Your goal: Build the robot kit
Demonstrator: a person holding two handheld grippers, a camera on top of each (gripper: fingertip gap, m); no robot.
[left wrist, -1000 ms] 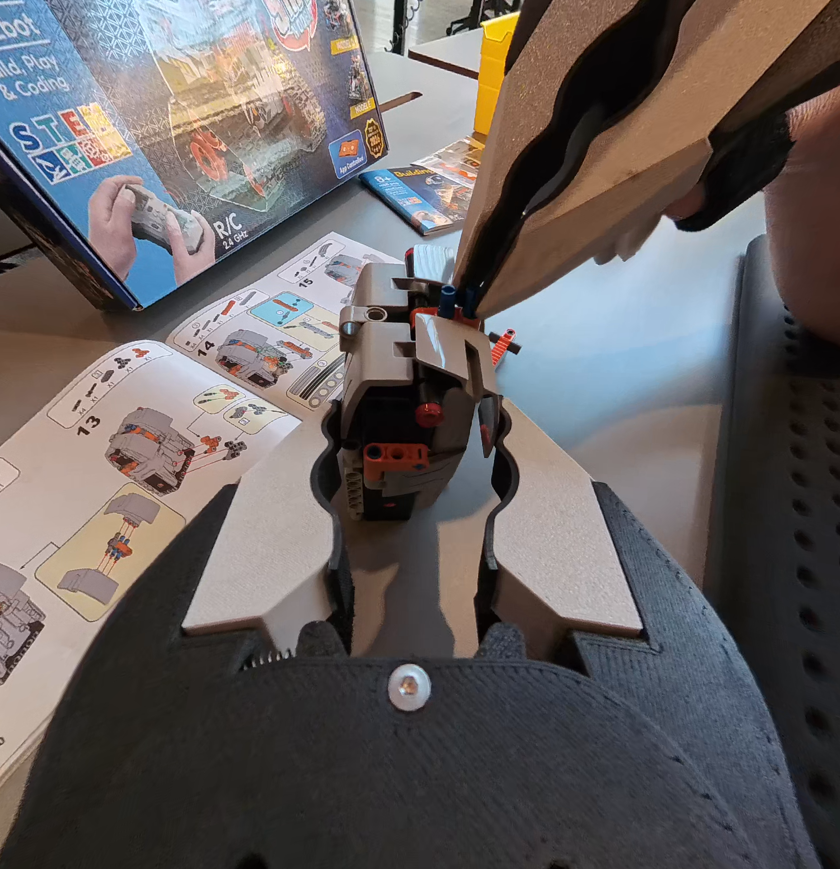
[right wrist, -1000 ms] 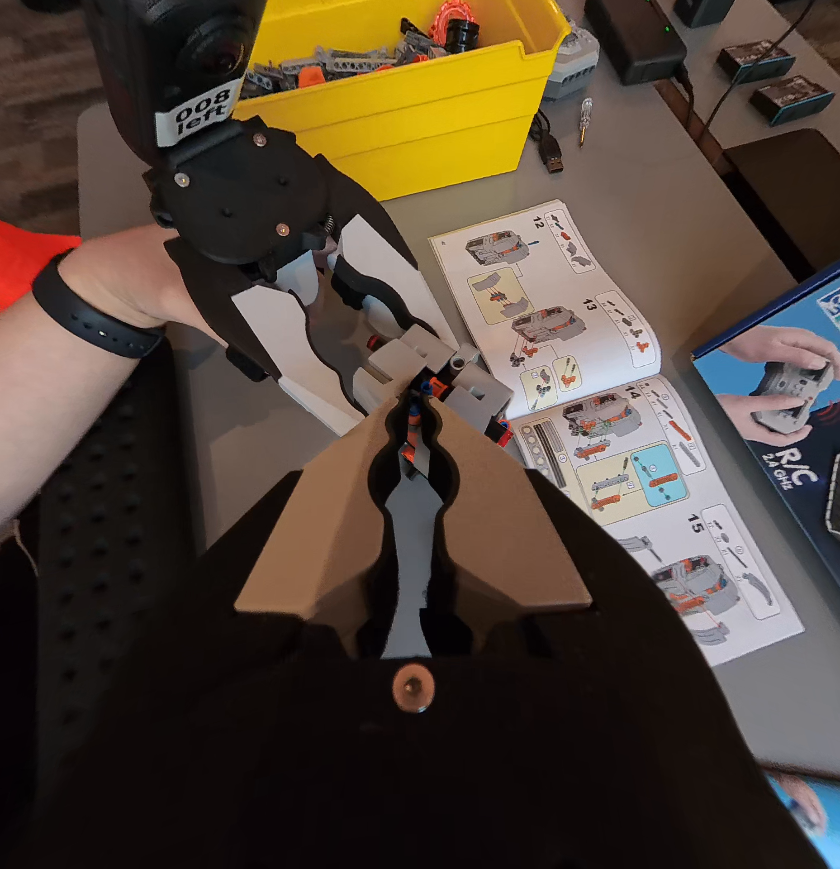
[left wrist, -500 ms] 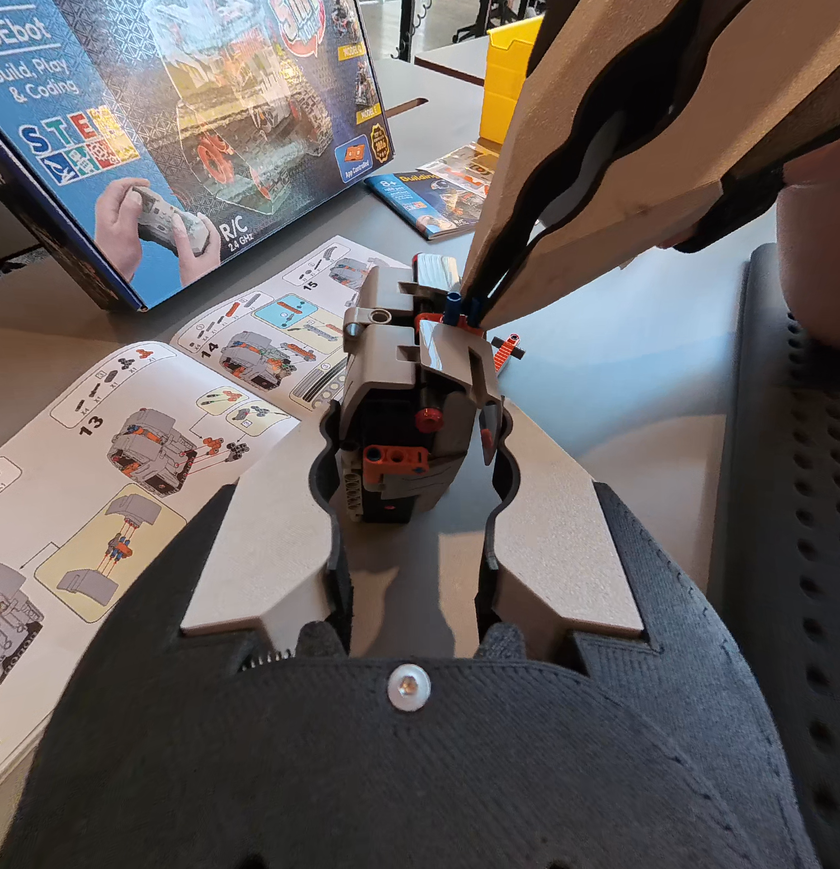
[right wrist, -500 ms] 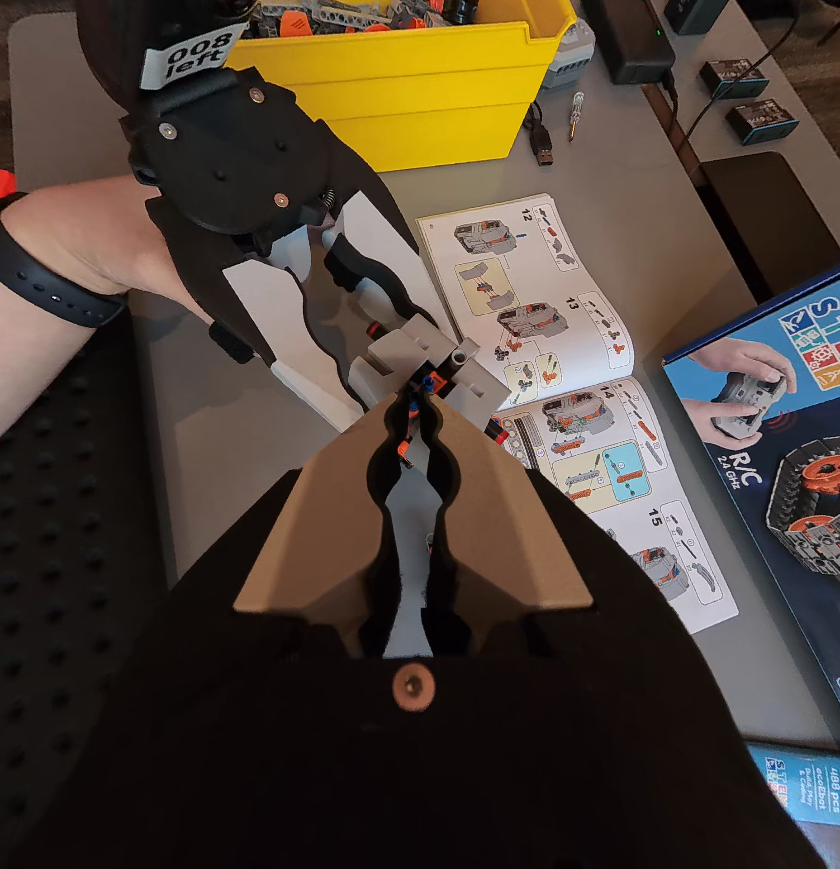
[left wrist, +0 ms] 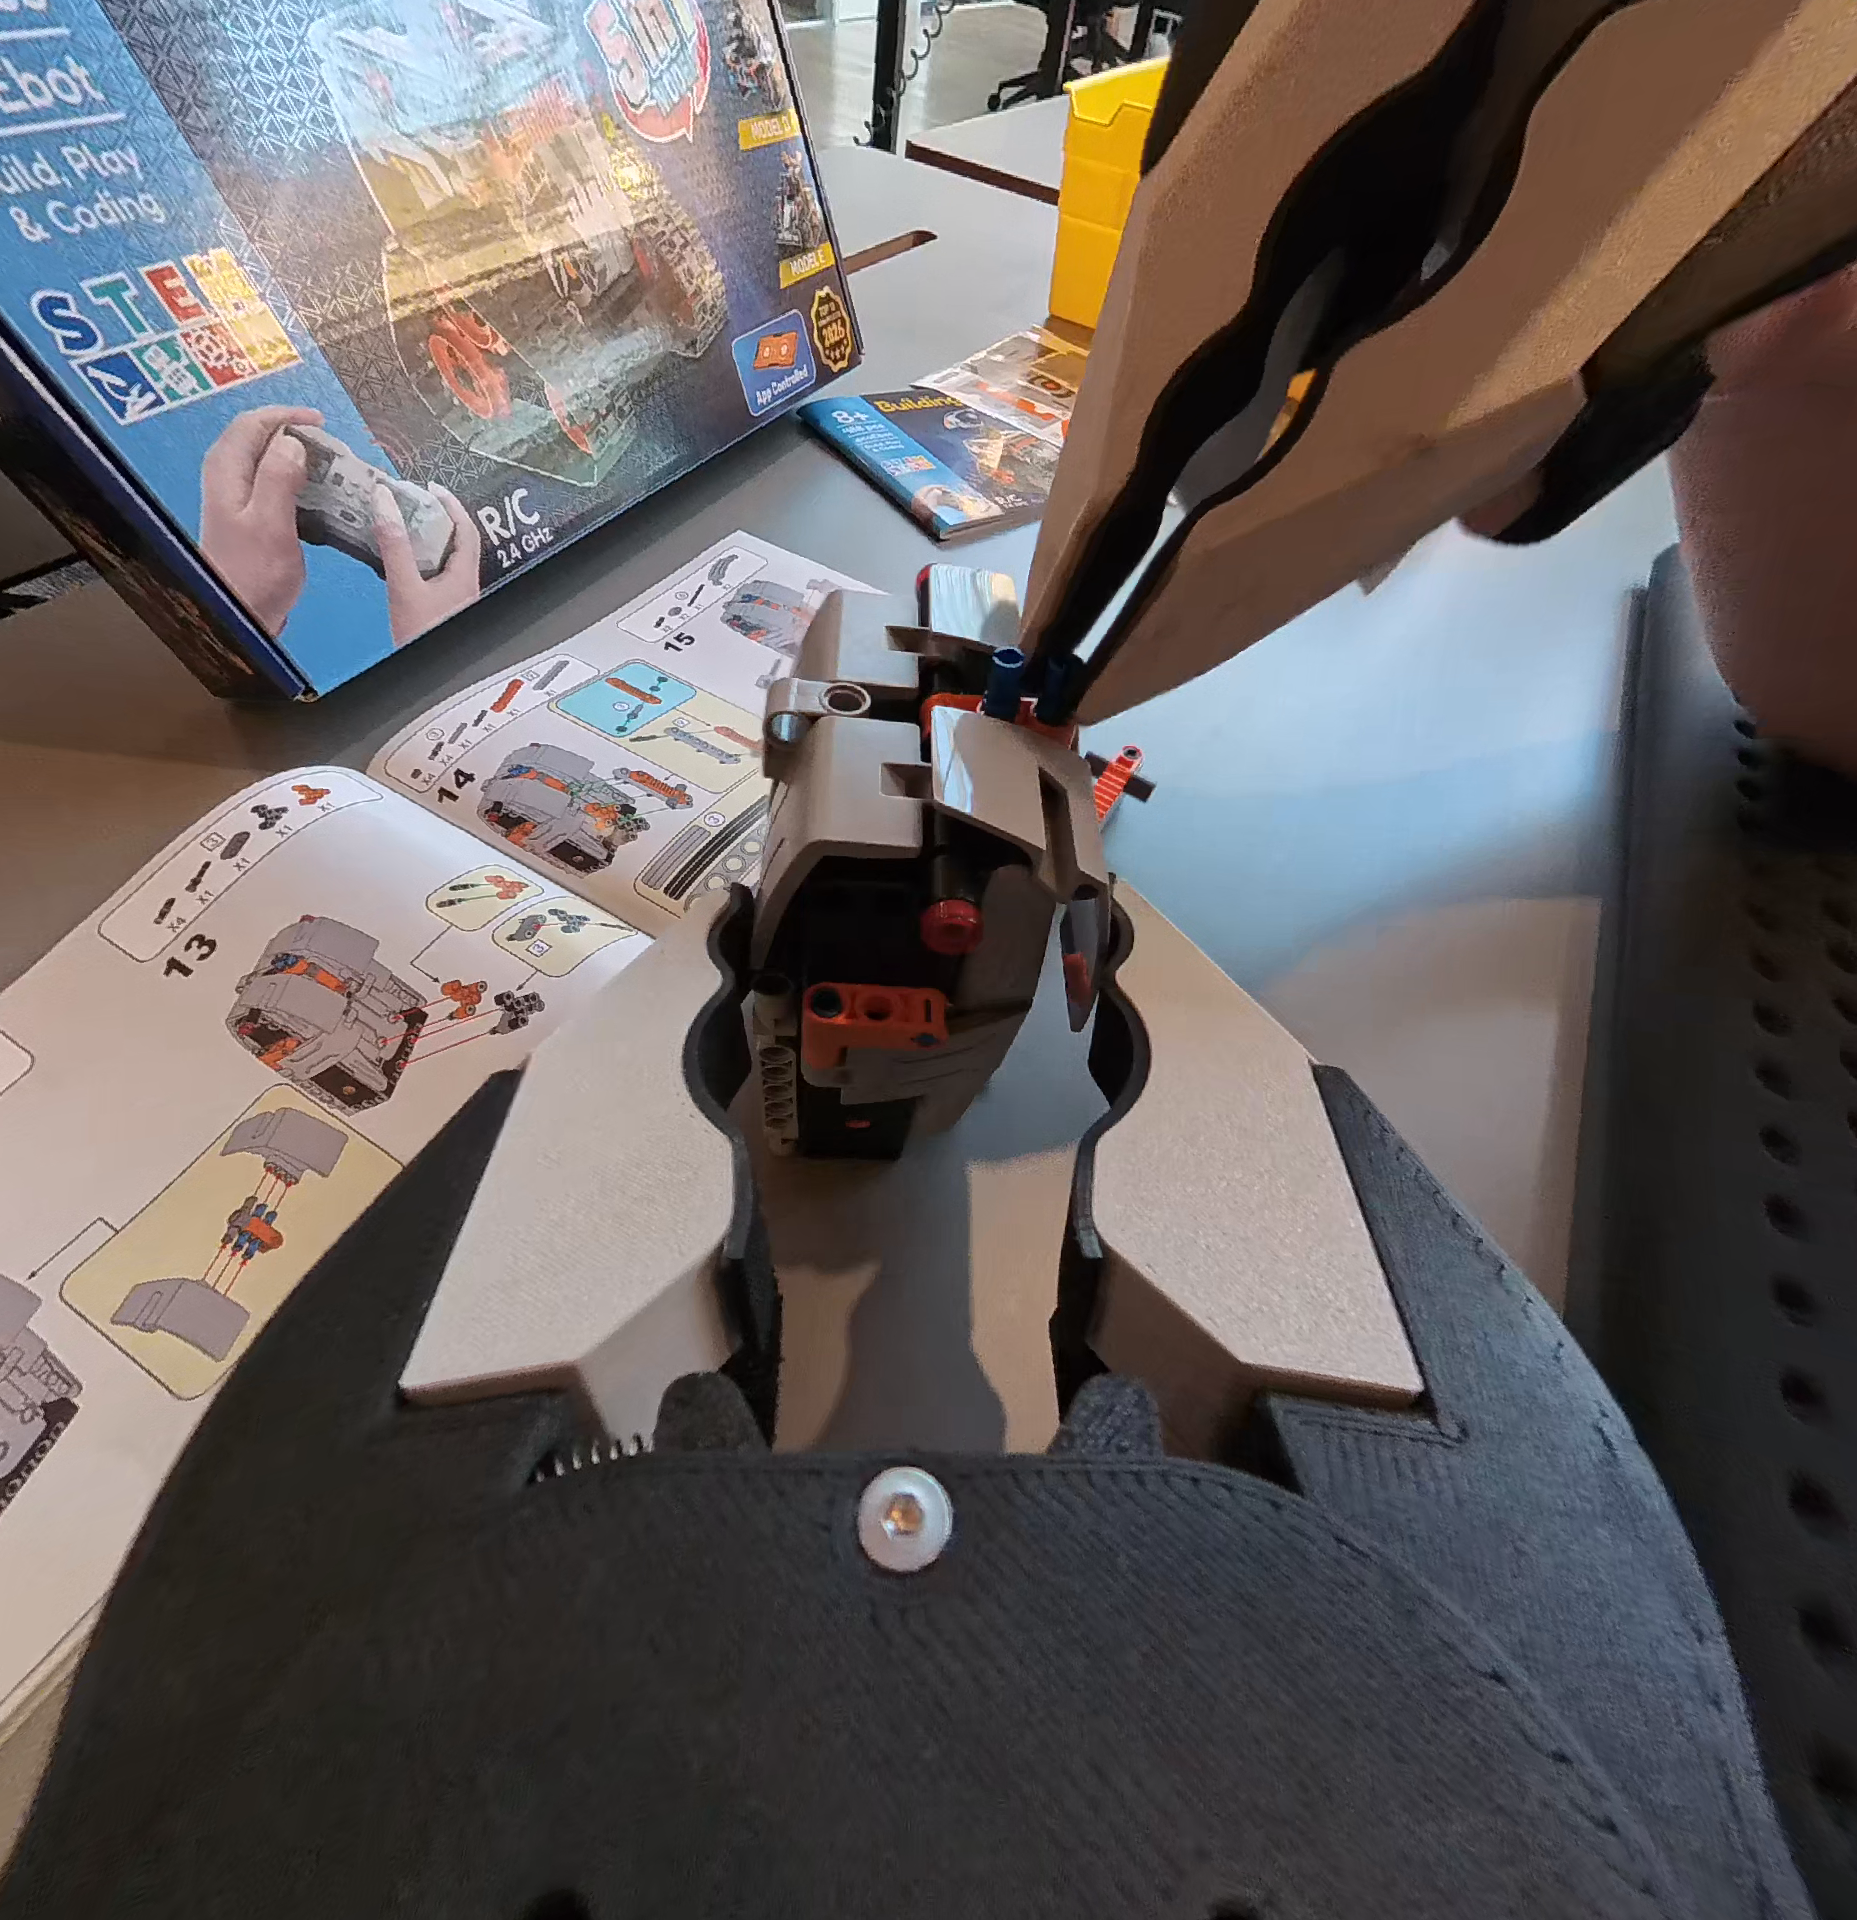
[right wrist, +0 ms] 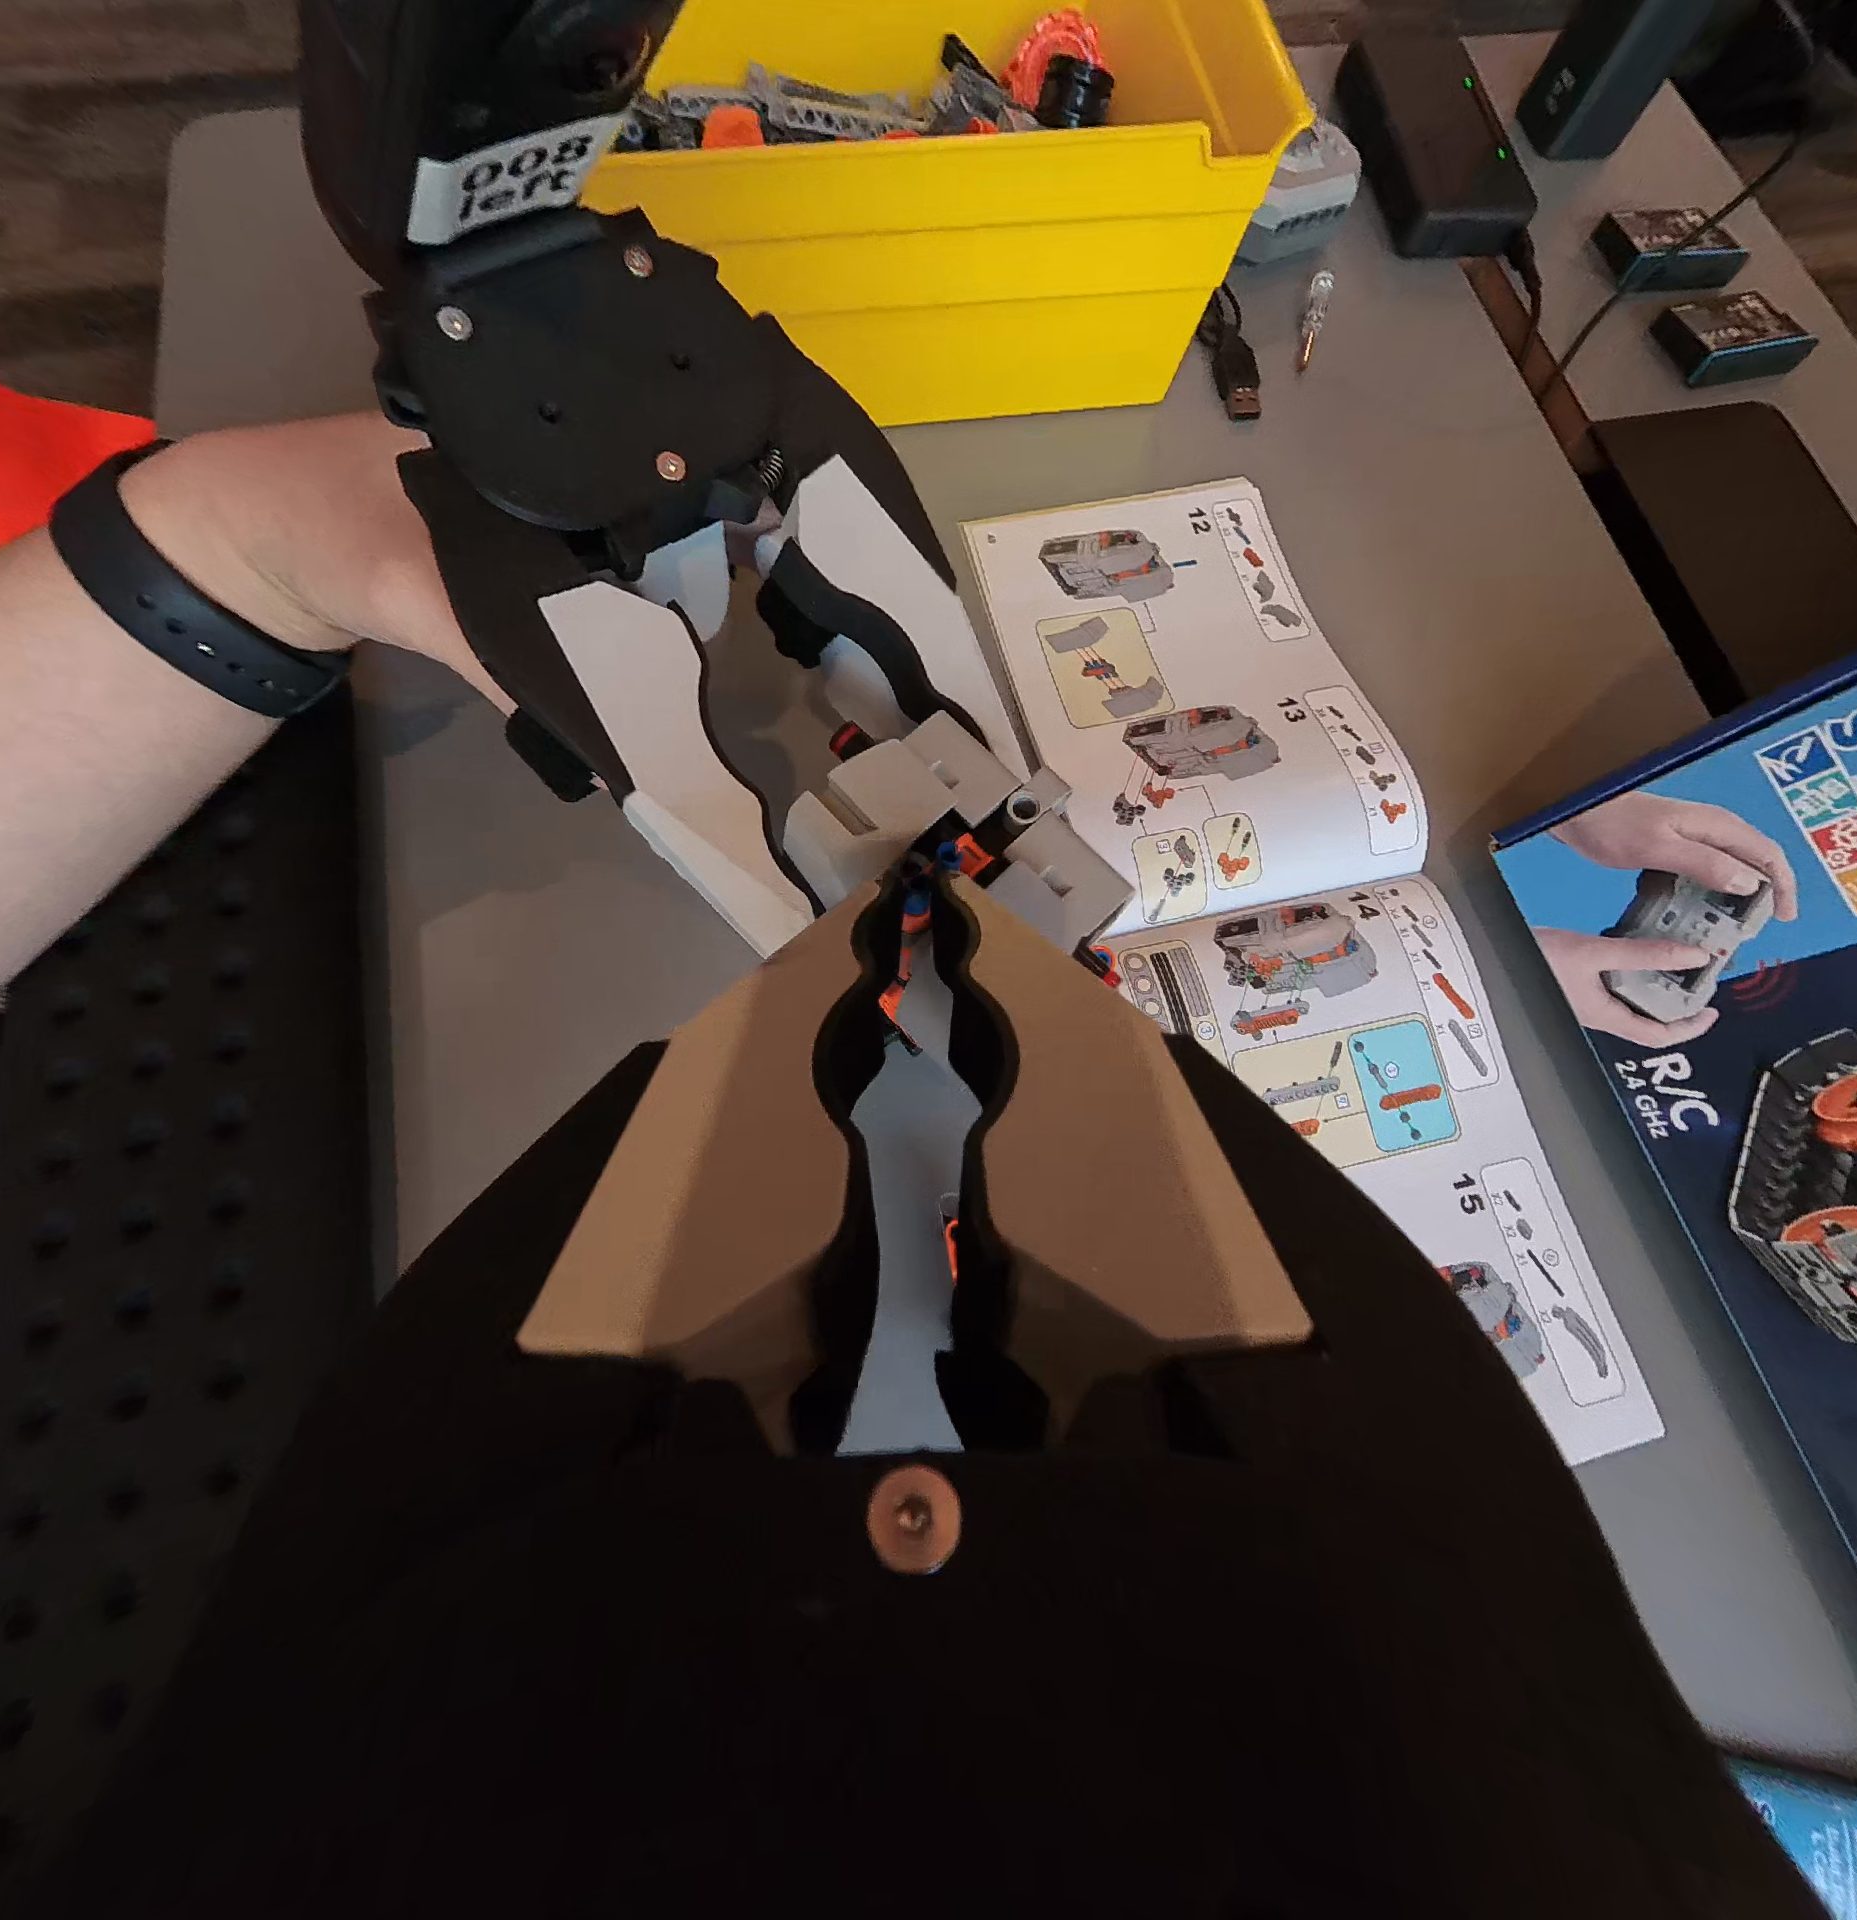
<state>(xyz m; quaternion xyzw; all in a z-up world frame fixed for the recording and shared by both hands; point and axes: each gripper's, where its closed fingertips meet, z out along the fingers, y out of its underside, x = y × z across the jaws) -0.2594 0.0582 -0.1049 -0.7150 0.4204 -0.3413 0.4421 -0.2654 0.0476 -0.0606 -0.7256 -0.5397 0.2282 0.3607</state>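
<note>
Hobby workbench: parts bin (right wrist: 965, 260), instruction booklet (right wrist: 1267, 831)

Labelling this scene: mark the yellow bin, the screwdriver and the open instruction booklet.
yellow bin (right wrist: 965, 281), right wrist view, front wall.
screwdriver (right wrist: 1315, 322), right wrist view, clear handle.
instruction booklet (left wrist: 311, 997), left wrist view, left page.

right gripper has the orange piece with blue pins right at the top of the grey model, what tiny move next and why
Probably a short push straight down. The right gripper is shut on the orange connector, and its blue pins sit at the top of the grey model, apparently not seated. The left gripper clamps the model steady.
</note>
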